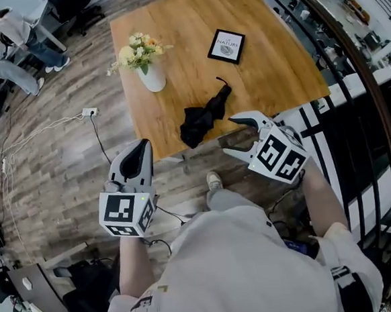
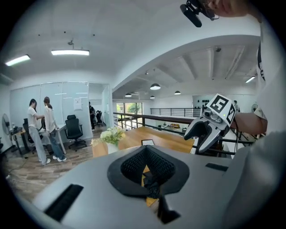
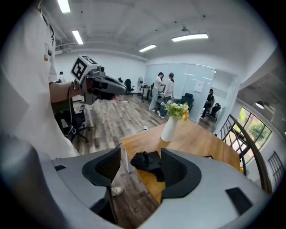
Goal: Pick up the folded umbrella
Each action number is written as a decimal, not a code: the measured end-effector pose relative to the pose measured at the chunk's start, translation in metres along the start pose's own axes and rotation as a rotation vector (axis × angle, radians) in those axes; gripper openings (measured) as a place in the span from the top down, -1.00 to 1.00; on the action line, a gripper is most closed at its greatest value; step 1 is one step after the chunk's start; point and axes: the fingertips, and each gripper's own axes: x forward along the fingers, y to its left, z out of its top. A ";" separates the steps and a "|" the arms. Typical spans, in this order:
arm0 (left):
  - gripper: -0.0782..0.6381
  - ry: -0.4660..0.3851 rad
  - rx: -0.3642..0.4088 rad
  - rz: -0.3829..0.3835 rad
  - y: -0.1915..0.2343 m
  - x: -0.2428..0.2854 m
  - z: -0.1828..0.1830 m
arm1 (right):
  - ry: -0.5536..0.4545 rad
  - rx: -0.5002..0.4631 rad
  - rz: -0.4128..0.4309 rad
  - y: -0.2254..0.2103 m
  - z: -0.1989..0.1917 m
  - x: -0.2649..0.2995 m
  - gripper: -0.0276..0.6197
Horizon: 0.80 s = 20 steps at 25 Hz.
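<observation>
The folded umbrella (image 1: 204,117), black and loosely bundled, is pictured lying on the wooden desk (image 1: 269,65) at the centre of the head view. Its bulky end sits close to the desk's near edge and its thin end points toward the upper right. Just to its lower right, the right gripper (image 1: 229,136) is held with its jaws wide apart and nothing between them. In the right gripper view the umbrella is framed in the gap but not touched. The left gripper (image 1: 141,149) is seen at the lower left over the floor, well apart from the umbrella, with its jaws drawn together on nothing.

A poor grasp is judged to be the main risk. If only a fold of loose cloth were caught, the bundle could sag open or slip out as it is lifted. Because it lies so near the edge, a nudge from one jaw could also send it off onto the floor.

A white vase (image 1: 153,78) of flowers stands to the upper left of the umbrella, near enough to be clipped by a wide sweep. A framed card (image 1: 226,46) lies farther back, well apart. Nothing is seen between the open jaws and the umbrella. People (image 1: 11,38) are visible at the upper left, and a railing (image 1: 349,59) curves down the right side.
</observation>
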 end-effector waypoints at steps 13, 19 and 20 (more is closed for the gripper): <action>0.73 0.258 -0.081 0.038 0.028 0.089 -0.095 | 0.160 -0.074 0.275 -0.045 -0.068 0.130 -0.04; 0.73 0.335 -0.121 0.007 0.029 0.112 -0.136 | 0.214 -0.120 0.313 -0.044 -0.083 0.171 -0.06; 0.73 0.348 -0.130 -0.003 0.029 0.116 -0.142 | 0.224 -0.129 0.315 -0.044 -0.085 0.176 -0.06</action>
